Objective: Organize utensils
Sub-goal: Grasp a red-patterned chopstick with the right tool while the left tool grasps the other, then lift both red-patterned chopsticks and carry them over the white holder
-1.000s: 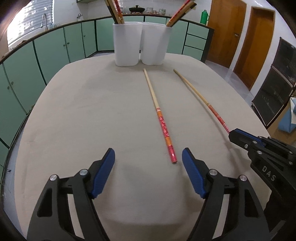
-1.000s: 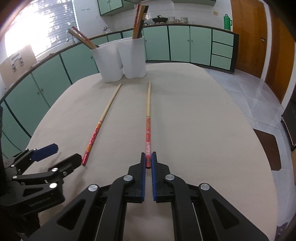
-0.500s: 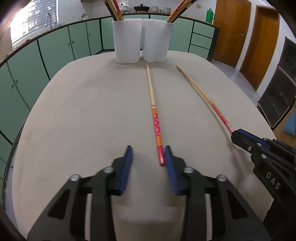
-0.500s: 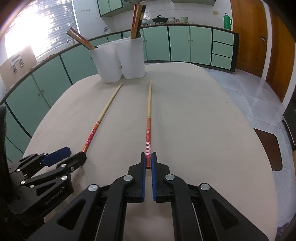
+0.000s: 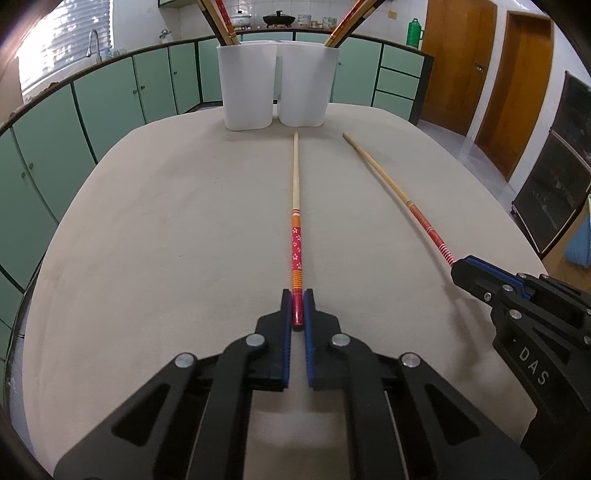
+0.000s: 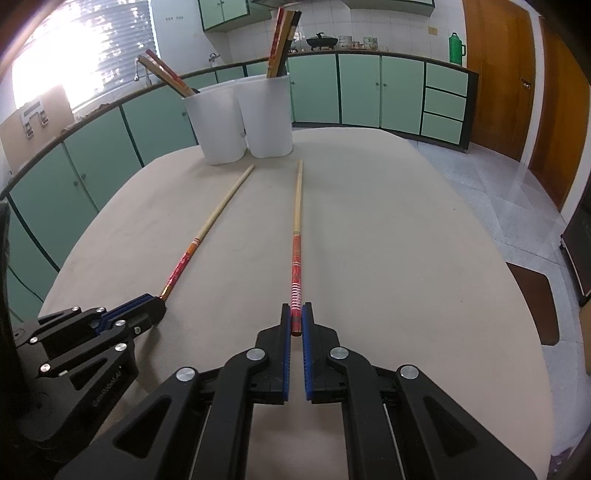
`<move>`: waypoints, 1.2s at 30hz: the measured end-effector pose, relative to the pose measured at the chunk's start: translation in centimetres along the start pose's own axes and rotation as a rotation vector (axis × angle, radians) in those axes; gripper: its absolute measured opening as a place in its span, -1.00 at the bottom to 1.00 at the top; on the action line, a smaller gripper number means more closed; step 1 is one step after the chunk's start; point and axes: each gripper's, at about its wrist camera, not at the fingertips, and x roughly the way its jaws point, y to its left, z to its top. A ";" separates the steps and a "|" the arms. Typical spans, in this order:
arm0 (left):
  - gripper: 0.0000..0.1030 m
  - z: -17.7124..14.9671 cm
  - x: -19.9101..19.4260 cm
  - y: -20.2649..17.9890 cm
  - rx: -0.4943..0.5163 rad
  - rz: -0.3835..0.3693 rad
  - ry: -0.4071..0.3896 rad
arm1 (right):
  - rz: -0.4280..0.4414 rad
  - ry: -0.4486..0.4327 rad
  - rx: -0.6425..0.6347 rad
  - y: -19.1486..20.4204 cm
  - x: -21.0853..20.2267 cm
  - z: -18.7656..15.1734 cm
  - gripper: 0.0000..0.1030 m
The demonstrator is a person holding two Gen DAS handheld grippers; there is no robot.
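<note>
Two white cups (image 5: 246,86) stand side by side, touching, at the far end of the table (image 5: 147,240), each with a few chopsticks (image 5: 218,16) leaning out of it. The left cup's sticks tilt left and the right cup's (image 5: 308,85) tilt right in the left wrist view.

The left gripper (image 5: 297,312) sits low over the table, its blue pads (image 5: 285,317) pinching the red end of a chopstick (image 5: 296,206). That stick lies flat and points straight toward the cups, its bare wooden tip just short of the right cup.

To its right, the right gripper (image 6: 296,319) has its fingers pressed on the red striped end of a second chopstick (image 6: 297,210). This one also lies along the table, its pale tip aimed toward the cups but well apart from them. The two sticks lie near each other, not touching, closer together at the cup end than at the gripped ends.

Behind the table runs a row of green cabinets (image 5: 110,99), and wooden doors (image 5: 454,55) stand on the right.
</note>
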 end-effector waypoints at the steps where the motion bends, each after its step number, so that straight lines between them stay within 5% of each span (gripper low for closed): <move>1: -0.90 0.0 -0.1 0.1 -0.004 -0.002 -0.002 | -0.003 -0.004 -0.004 0.1 -0.1 0.0 -0.89; 19: -0.90 2.3 -5.7 1.2 0.015 0.020 -0.184 | 0.007 -0.128 -0.037 0.4 -4.0 2.7 -0.89; 36: -0.90 9.7 -13.9 2.6 0.022 -0.018 -0.448 | 0.135 -0.323 -0.077 0.8 -11.3 10.9 -0.89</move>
